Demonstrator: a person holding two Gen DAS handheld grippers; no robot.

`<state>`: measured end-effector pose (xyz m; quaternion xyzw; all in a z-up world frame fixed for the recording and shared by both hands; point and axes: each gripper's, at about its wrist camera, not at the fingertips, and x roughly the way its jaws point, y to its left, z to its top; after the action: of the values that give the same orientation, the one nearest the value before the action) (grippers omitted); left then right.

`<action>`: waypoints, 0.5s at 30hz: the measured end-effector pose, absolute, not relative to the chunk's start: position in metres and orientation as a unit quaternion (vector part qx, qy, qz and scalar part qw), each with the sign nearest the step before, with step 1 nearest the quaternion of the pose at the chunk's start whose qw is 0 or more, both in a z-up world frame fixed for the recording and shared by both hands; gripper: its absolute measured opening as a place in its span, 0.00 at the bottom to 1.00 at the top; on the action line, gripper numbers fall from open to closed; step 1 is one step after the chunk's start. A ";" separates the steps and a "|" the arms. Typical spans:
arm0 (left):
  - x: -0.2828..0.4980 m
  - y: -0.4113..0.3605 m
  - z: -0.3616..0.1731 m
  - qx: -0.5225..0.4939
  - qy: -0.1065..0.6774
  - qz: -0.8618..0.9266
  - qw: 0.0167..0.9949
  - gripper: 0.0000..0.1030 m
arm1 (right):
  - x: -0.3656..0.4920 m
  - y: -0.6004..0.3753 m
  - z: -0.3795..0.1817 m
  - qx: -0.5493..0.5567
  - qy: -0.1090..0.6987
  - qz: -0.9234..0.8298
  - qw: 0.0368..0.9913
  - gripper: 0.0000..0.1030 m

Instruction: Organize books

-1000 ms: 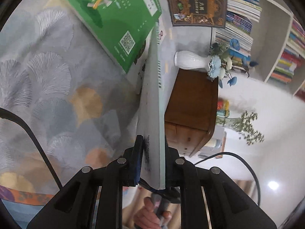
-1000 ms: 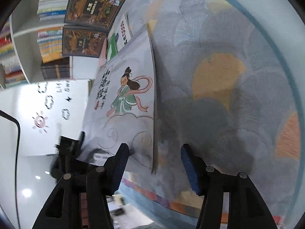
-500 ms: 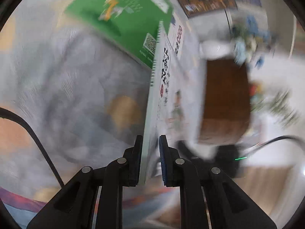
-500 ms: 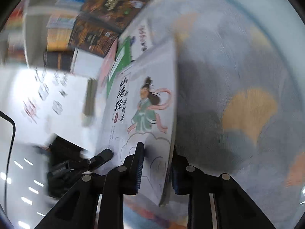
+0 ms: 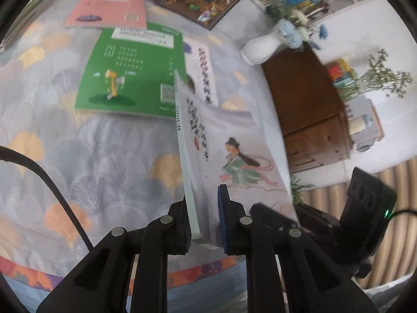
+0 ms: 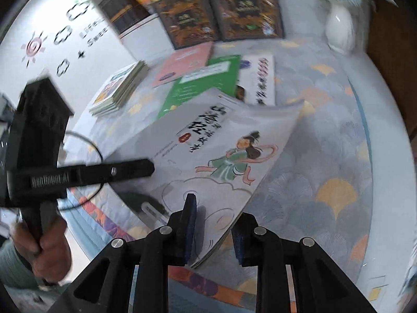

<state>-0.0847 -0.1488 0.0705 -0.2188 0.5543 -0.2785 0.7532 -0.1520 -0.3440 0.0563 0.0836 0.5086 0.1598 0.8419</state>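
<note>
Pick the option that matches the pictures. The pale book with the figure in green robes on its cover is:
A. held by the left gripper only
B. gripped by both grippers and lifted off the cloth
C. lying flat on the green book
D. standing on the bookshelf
B: the left gripper clamps the pale book at its spine edge, and the right gripper clamps its open-page edge, clear of the cloth.

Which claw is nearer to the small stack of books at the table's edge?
Left. The left claw grips the illustrated book on the side toward the stack; the right claw grips its opposite edge.

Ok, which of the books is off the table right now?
The pale book with the green-robed figure, clamped by both grippers; the green book and pink book lie flat.
</note>
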 end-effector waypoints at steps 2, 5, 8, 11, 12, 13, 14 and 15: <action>-0.083 -0.143 0.080 -0.220 0.545 -0.287 0.756 0.12 | -0.153 -0.333 0.069 0.077 0.499 0.161 0.848 0.23; -0.079 -0.128 0.096 -0.212 0.530 -0.297 0.765 0.12 | -0.149 -0.318 0.087 0.073 0.486 0.162 0.856 0.24; -0.072 -0.098 0.108 -0.225 0.514 -0.293 0.774 0.12 | -0.139 -0.292 0.103 0.060 0.469 0.168 0.865 0.24; -0.063 -0.057 0.120 -0.243 0.493 -0.275 0.789 0.12 | -0.118 -0.255 0.117 0.058 0.455 0.189 0.868 0.25; -0.059 -0.038 0.124 -0.250 0.484 -0.265 0.796 0.12 | -0.110 -0.242 0.121 0.056 0.450 0.198 0.869 0.25; -0.056 -0.024 0.126 -0.255 0.478 -0.257 0.800 0.12 | -0.104 -0.230 0.123 0.053 0.447 0.204 0.869 0.25; -0.054 -0.009 0.129 -0.259 0.471 -0.247 0.806 0.12 | -0.091 -0.209 0.127 0.046 0.441 0.218 0.869 0.25; -0.050 0.011 0.134 -0.263 0.460 -0.233 0.815 0.12 | -0.085 -0.197 0.129 0.043 0.438 0.226 0.869 0.26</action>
<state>-0.0504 0.0111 0.1337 -0.2627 0.4602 -0.2331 0.8154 -0.0853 -0.1971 0.1294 0.0426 0.4383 0.2256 0.8690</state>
